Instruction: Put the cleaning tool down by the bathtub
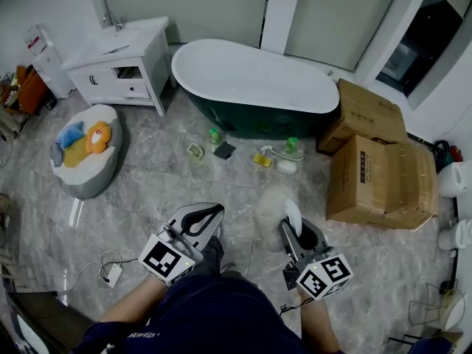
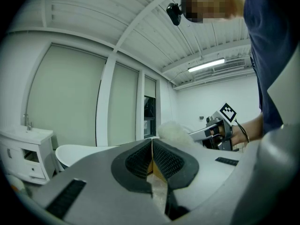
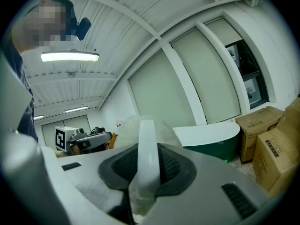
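Count, head view: bathtub (image 1: 254, 76) 1; vanity cabinet (image 1: 122, 65) 1; cardboard boxes (image 1: 366, 113) (image 1: 376, 179) 2; green bottles (image 1: 214, 135) (image 1: 292, 144) 2; round cushion (image 1: 88, 161) 1; cleaning tool (image 1: 274, 203) 1; grippers 2: left gripper (image 1: 200, 216), right gripper (image 1: 299, 231).

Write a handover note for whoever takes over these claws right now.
Left claw: shut, nothing in it, held up beside the right one.
Right claw: shut on the white handle of the cleaning tool, with its fluffy head pointing toward the bathtub.
Done: the tool is gripped and off the ground, but well short of the tub.
Left: carry it forward, set it on the floor beside the tub, and open the right claw.
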The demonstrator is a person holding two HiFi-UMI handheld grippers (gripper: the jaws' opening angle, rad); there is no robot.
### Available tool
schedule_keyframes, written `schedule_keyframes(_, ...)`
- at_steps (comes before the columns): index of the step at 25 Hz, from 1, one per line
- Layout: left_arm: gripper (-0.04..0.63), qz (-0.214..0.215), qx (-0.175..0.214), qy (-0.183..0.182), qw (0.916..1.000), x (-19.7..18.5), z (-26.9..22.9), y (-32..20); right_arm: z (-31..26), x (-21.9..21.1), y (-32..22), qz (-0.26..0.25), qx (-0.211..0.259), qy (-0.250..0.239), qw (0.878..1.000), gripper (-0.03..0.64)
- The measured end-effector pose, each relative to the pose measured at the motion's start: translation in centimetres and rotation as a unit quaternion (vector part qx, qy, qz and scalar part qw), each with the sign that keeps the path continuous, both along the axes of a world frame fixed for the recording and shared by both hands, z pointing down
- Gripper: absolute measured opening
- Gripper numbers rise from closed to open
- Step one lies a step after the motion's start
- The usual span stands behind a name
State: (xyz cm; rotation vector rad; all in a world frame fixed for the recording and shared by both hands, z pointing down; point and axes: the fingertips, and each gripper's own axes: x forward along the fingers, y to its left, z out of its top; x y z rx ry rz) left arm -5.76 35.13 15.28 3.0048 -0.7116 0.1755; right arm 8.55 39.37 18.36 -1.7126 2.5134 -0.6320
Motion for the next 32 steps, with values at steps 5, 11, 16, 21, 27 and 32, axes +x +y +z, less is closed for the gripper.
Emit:
schedule_keyframes(5,0.035,0.001,0.004,0.001,1.0000,0.9,0.3,-1.8,0.2,1.0,-1.9,0.002,0.005,0.001,1.000,0.092)
schedule_keyframes(11,0.035,-0.002,-0.006,0.004,1.0000,1.3,0.8,-5.4,1.2,1.5,-5.1,0.003,-0.006,-0.004,1.000,0.092)
schedule_keyframes(16,0.035,0.000,-0.009,-0.003,1.0000,1.5,1.3,-9.4,1.7,1.3,-9.1,0.000,-0.014,-0.003,1.000,0.092)
schedule_keyframes(21,0.035,0.004,-0.017,-0.006,0.9998,1.1,2.1,-13.5,2.4,0.7,-13.4,-0.005,-0.024,-0.002,1.000,0.092)
schedule_keyframes(27,0.035,0.006,-0.033,-0.007,0.9994,0.7,2.9,-19.0,3.2,-0.1,-18.7,-0.005,-0.038,-0.003,0.999,0.092)
schedule_keyframes(32,0.035,0.007,-0.043,-0.002,0.9990,0.1,3.4,-24.1,3.6,-0.9,-23.4,-0.001,-0.050,0.001,0.999,0.092)
